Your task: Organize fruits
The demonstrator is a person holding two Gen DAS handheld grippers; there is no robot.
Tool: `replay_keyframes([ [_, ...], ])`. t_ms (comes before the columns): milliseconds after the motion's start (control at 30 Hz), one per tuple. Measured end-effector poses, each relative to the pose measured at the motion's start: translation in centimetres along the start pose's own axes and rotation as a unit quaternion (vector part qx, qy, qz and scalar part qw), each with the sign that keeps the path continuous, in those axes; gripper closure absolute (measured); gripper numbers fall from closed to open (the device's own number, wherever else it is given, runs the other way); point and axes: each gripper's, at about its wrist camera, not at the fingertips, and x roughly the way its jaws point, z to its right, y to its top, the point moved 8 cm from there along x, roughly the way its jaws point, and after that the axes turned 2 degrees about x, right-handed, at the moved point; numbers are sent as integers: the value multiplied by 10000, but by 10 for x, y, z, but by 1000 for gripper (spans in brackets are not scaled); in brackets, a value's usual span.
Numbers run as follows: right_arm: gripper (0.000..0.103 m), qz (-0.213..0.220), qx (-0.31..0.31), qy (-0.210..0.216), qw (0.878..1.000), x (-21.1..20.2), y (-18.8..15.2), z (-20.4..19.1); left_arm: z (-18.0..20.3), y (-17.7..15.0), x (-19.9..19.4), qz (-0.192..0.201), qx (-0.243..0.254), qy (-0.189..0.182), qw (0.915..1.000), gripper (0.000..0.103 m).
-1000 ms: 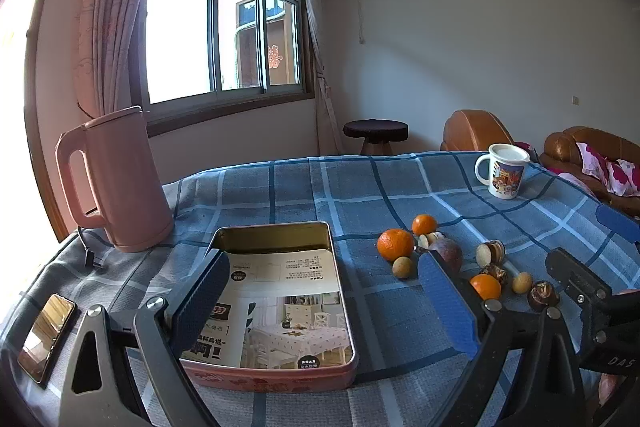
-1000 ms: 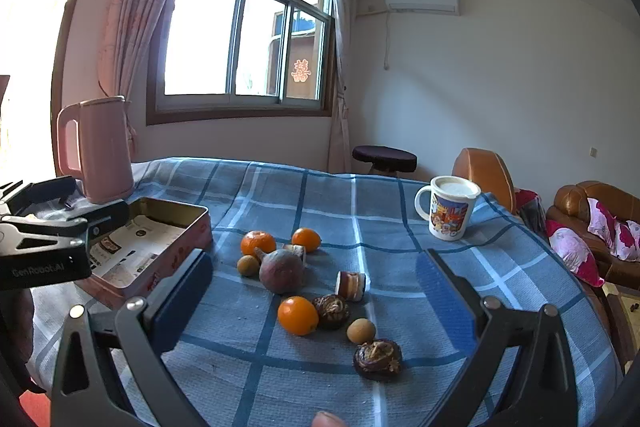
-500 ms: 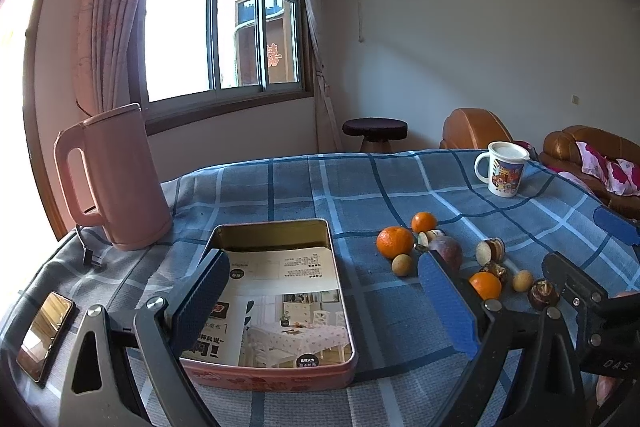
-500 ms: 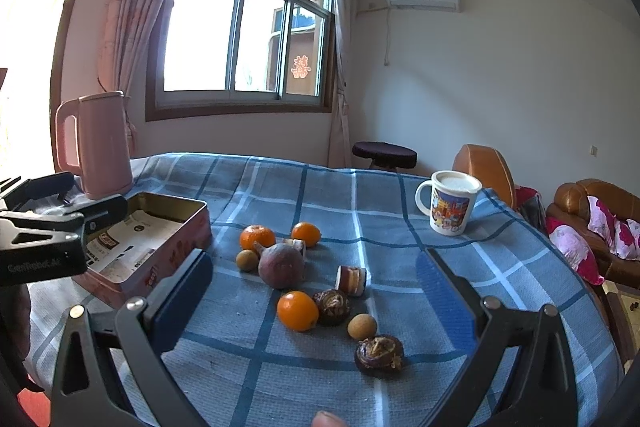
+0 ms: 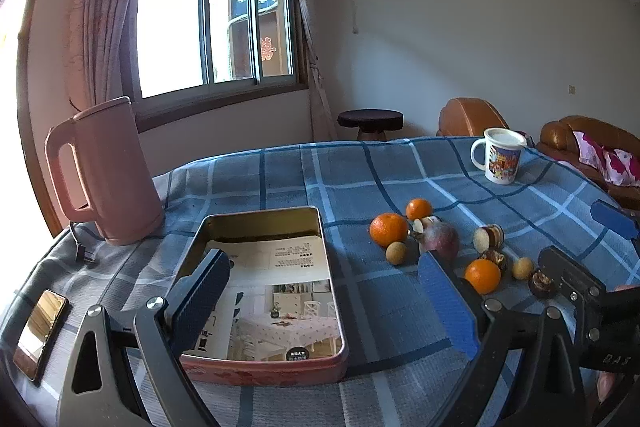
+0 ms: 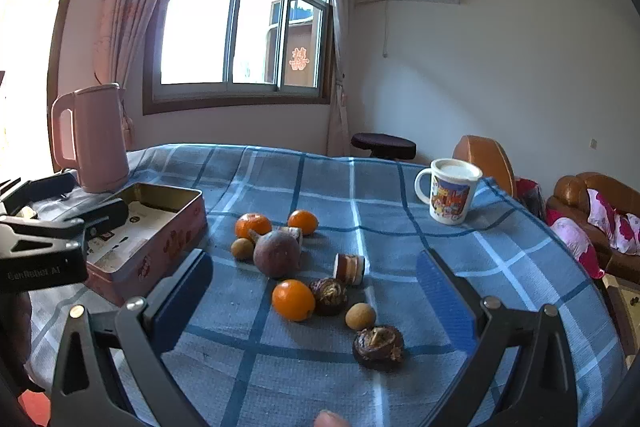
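Observation:
Several fruits lie loose on the blue checked tablecloth [image 6: 360, 195]: three oranges, the nearest one [image 6: 293, 299], a purple round fruit [image 6: 277, 253], small tan longans [image 6: 361, 315], and dark brown split fruits [image 6: 378, 346]. A pink tin [image 5: 264, 291] lined with printed paper sits left of them. My left gripper [image 5: 326, 291] is open and empty over the tin's near right part. My right gripper [image 6: 314, 291] is open and empty, above the near fruits. The orange [image 5: 483, 275] also shows in the left wrist view.
A pink kettle [image 5: 102, 171] stands at the table's back left, with a phone [image 5: 40, 329] near the left edge. A printed mug [image 6: 450, 195] stands at the back right. A stool [image 6: 383, 145] and brown sofa [image 6: 596, 203] lie beyond the table.
My right gripper has moved slightly forward and down toward the fruits. My left gripper has barely moved. Both stay open.

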Motion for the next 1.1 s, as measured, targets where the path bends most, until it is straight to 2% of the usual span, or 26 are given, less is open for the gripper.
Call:
replay_keyframes([
  [300, 0, -133, 146, -187, 9996, 7, -15, 17, 10, -10, 10, -129, 95, -28, 9999, 7],
  [533, 0, -524, 354, -271, 9976, 22, -39, 36, 23, -21, 21, -303, 162, -195, 9992, 7],
  [633, 10, -678, 371, -203, 9968, 27, -44, 36, 28, -23, 23, -346, 189, -268, 9989, 7],
  [767, 17, -1004, 161, -327, 9943, 36, -52, 37, 39, -22, 23, -384, 183, -490, 9979, 7],
  [900, 18, -1109, 138, -312, 9932, 30, -60, 46, 51, -19, 22, -360, 241, -660, 9969, 7],
  [1000, 19, -1207, 248, -397, 9916, 28, -67, 61, 65, -20, 27, -460, 288, -914, 9943, 7],
  [1100, 24, -1332, 317, -388, 9898, 34, -68, 68, 80, -24, 37, -711, 336, -1204, 9896, 7],
])
